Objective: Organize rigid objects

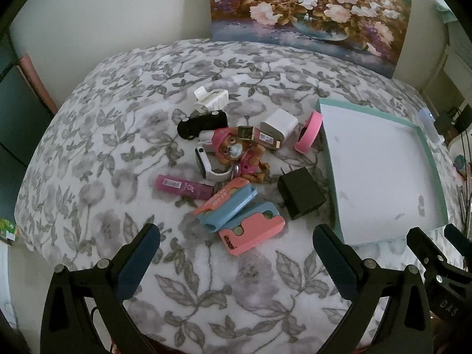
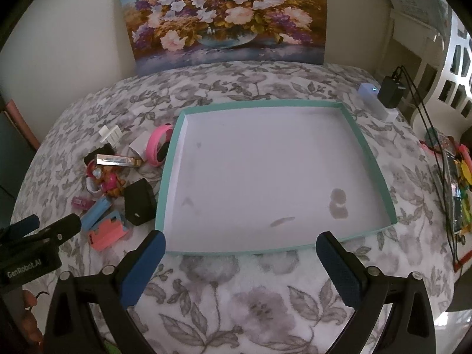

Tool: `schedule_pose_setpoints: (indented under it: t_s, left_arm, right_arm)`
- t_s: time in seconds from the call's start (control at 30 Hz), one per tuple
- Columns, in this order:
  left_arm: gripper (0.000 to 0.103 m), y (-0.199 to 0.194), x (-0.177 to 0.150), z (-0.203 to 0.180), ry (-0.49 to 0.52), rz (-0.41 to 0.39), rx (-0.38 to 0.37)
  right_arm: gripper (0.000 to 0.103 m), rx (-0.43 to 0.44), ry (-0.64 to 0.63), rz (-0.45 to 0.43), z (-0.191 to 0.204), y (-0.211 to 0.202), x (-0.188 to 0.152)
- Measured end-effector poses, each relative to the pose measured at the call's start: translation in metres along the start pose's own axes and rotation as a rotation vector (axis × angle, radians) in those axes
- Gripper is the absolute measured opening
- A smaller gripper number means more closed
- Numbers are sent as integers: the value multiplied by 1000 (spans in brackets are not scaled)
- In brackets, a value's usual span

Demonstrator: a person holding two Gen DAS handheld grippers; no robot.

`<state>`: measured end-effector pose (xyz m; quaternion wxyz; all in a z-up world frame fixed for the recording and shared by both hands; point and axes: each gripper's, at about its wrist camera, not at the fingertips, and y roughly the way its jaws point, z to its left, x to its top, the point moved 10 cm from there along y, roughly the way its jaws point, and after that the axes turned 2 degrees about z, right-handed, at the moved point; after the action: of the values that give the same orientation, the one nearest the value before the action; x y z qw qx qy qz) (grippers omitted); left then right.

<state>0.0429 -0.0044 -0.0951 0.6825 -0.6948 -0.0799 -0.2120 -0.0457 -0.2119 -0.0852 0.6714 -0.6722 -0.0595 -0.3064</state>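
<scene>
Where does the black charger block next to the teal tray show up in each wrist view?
Left wrist view: the black charger block lies right of centre, just left of the teal tray, prongs pointing away from the camera.
Right wrist view: it sits at lower left, again just left of the tray's left wall.
Shared landmark: the pink ring lying against the tray's far-left corner.

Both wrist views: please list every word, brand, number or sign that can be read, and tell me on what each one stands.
"GenRobot.AI": white letters on the black body of the left tongs, seen from the right wrist.
"DAS": faint letters on the black body of the right tongs, seen from the left wrist; it may be cut off.
Pink holder: dark print, upside down, too blurred to read.
Purple stick: label too small.
Silver bar: print too blurred.
</scene>
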Motion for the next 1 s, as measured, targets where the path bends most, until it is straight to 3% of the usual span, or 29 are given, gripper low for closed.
schedule_pose_setpoints:
  t_s: [1.0]
  left_arm:
    - [103,4,-4,-4,15,26,15]
  right_arm:
    - [103,-20,-7,58,-3,10,-8]
